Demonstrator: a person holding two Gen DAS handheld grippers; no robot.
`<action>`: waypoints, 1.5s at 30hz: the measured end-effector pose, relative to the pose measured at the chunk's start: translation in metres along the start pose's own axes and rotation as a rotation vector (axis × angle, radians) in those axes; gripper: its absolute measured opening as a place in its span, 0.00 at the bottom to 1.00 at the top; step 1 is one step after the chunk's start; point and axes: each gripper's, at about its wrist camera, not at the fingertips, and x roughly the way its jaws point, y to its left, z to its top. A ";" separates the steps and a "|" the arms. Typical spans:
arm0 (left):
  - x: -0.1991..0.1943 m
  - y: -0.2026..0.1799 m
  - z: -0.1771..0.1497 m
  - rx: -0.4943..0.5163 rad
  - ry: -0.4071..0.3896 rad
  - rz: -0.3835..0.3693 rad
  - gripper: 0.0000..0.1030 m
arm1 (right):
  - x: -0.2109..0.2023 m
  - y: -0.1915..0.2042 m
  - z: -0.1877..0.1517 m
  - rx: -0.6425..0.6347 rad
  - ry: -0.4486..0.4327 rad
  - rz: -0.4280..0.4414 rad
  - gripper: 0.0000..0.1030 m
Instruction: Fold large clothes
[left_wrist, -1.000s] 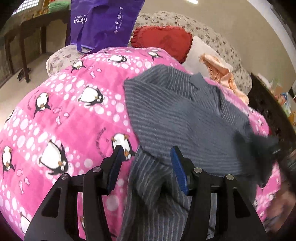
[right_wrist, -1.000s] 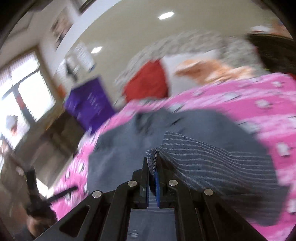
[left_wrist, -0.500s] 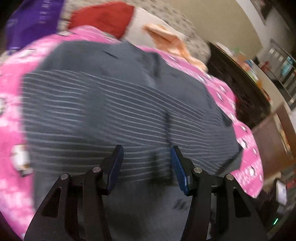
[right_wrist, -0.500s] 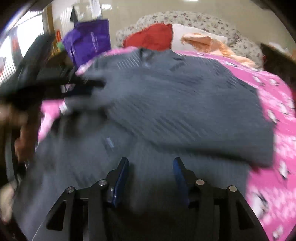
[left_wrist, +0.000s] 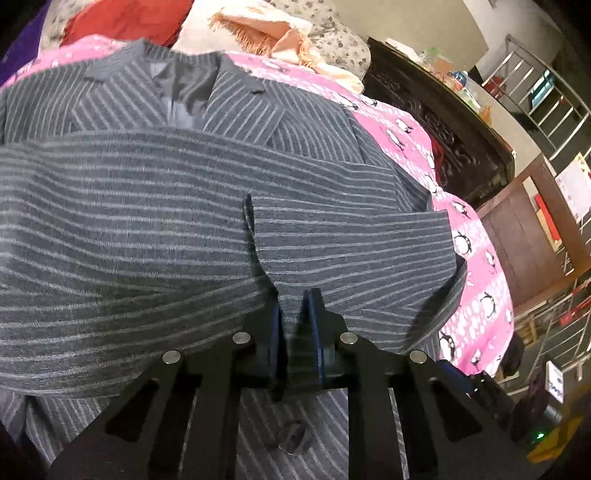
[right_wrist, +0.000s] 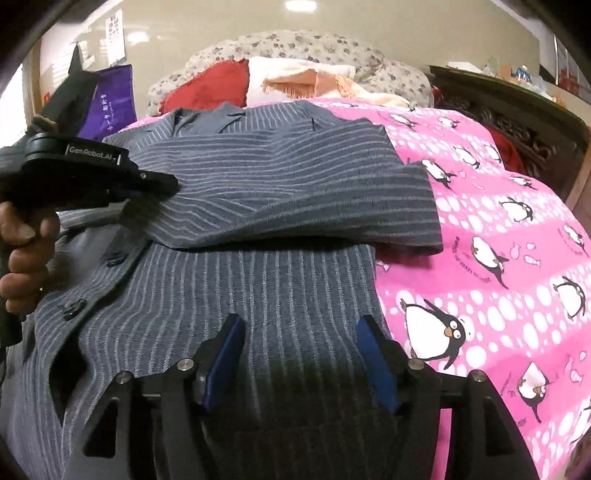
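Penguin-print pink quilt (right_wrist: 480, 229) fills the right of the frame, bare beyond the striped grey jacket (right_wrist: 258, 280) at centre; cushions (right_wrist: 295, 77) crowd the top edge. Left gripper (left_wrist: 295, 325), open a second ago, now pinches a jacket fold. Right gripper (right_wrist: 299, 354), clamped earlier, hangs spread above the cloth.

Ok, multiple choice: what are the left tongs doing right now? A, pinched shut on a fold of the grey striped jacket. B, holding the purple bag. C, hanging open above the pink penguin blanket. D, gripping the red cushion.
A: in the left wrist view the left tongs have their blue pads closed on a fold of the grey striped jacket, while the right tongs sit open over its lower part.
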 end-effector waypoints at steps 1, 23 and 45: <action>0.001 -0.002 0.001 0.003 0.001 0.011 0.13 | -0.003 -0.002 -0.001 0.004 -0.001 0.001 0.61; -0.167 0.007 0.021 0.000 -0.397 0.046 0.06 | -0.005 -0.003 -0.001 0.019 0.005 -0.001 0.67; -0.109 0.137 -0.092 -0.297 -0.217 0.351 0.27 | -0.005 -0.004 -0.002 0.024 0.014 -0.007 0.71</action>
